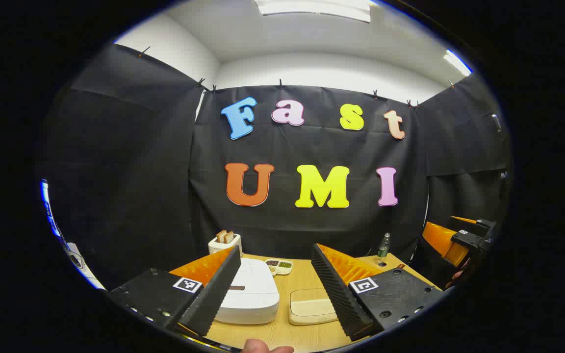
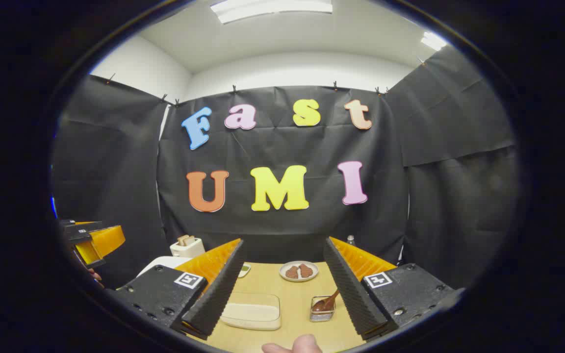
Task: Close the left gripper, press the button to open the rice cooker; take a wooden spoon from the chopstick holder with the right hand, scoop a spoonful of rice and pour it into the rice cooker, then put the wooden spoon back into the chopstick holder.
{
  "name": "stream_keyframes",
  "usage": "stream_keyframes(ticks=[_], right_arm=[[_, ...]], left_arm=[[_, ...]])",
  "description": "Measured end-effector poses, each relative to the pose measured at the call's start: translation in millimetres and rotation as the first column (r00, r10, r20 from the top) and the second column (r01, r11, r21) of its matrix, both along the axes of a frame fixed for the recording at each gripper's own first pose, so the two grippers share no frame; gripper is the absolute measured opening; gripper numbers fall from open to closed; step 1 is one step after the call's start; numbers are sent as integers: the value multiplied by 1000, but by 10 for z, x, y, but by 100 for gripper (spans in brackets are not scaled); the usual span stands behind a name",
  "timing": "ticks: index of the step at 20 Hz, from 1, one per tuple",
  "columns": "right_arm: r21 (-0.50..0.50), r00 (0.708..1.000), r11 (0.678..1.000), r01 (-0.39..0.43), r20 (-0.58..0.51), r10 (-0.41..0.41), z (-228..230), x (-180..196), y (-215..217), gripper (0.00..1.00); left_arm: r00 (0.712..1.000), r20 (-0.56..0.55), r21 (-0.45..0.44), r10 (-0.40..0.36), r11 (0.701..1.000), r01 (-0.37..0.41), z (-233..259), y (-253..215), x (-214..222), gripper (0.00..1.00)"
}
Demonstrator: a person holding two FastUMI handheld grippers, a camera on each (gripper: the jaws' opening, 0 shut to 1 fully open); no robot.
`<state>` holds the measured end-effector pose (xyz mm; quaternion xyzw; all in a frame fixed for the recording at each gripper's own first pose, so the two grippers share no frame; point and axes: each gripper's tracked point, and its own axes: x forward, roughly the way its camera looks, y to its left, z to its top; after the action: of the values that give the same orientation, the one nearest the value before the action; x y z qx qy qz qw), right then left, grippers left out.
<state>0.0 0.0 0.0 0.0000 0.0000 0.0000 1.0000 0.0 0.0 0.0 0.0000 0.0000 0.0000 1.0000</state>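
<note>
In the left gripper view, the white, rounded-square rice cooker sits low and left of centre on the light wooden table, its lid down and a dark slot on top. The left hand-held gripper hovers above it, fingers spread wide apart and holding nothing. No step looks begun: the task opens with this gripper closing, then pressing the cooker's button, so the fingers need to come together before descending.

Just right of the cooker lies a shallow cream container with a lid.

In the right gripper view, the small clear chopstick holder stands at lower centre-right, with the brown wooden spoon leaning out of it, bowl down. The right hand-held gripper is likewise wide open and empty above the table.

Farther back stand a white toaster with bread slices, a small plate of brown food and a bottle.
</note>
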Motion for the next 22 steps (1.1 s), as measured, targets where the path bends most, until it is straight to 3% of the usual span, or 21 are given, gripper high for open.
stream_keyframes(ticks=[10,22], right_arm=[[-20,1000,1000,20,-4,-20,23,62,27,100],[-6,1000,1000,-12,-21,11,-34,46,75,100]], left_arm=[[1000,-2,1,9,1000,-9,-38,57,8,94],[1000,-19,4,19,1000,-19,-114,112,-9,94]])
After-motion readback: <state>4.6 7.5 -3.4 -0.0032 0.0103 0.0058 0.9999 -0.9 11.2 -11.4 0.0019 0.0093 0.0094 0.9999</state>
